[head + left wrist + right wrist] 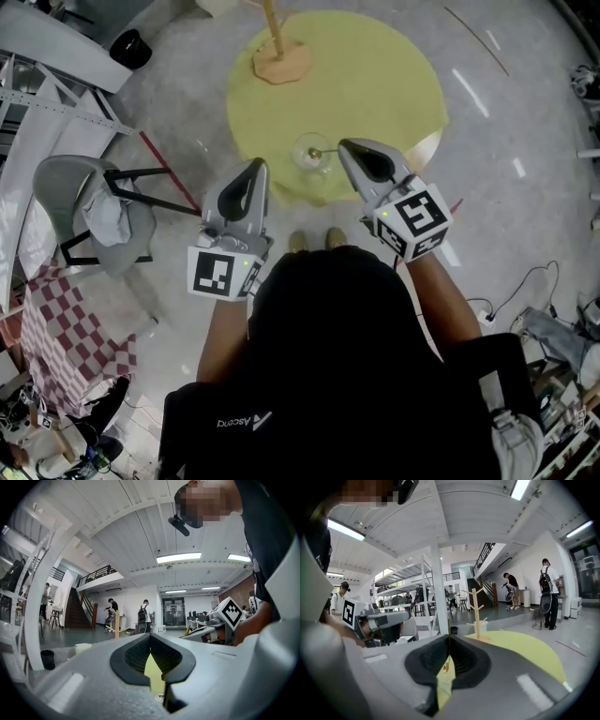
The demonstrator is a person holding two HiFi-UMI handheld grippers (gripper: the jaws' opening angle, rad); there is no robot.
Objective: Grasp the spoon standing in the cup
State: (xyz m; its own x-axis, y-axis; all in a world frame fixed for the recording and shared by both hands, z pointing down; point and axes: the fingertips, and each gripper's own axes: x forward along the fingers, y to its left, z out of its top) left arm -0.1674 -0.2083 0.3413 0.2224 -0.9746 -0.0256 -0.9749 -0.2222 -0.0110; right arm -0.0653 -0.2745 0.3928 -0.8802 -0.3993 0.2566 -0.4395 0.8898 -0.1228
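Observation:
A clear glass cup (309,155) stands near the front edge of the round yellow table (375,75). A thin gold spoon (324,150) leans out of it to the right. Its handle end runs into the tips of my right gripper (343,145), whose jaws are pressed together on it. In the right gripper view the jaws meet at the tip (449,638), and a gold piece of the spoon (446,668) shows in the slot behind them. My left gripper (259,167) hovers left of the cup, apart from it, shut and holding nothing (150,635).
A wooden peg stand (279,58) sits at the table's far side. On the floor to the left stand a grey chair (89,211) with cloth on it and a black bin (131,49). The person's shoes (314,241) are right at the table's edge.

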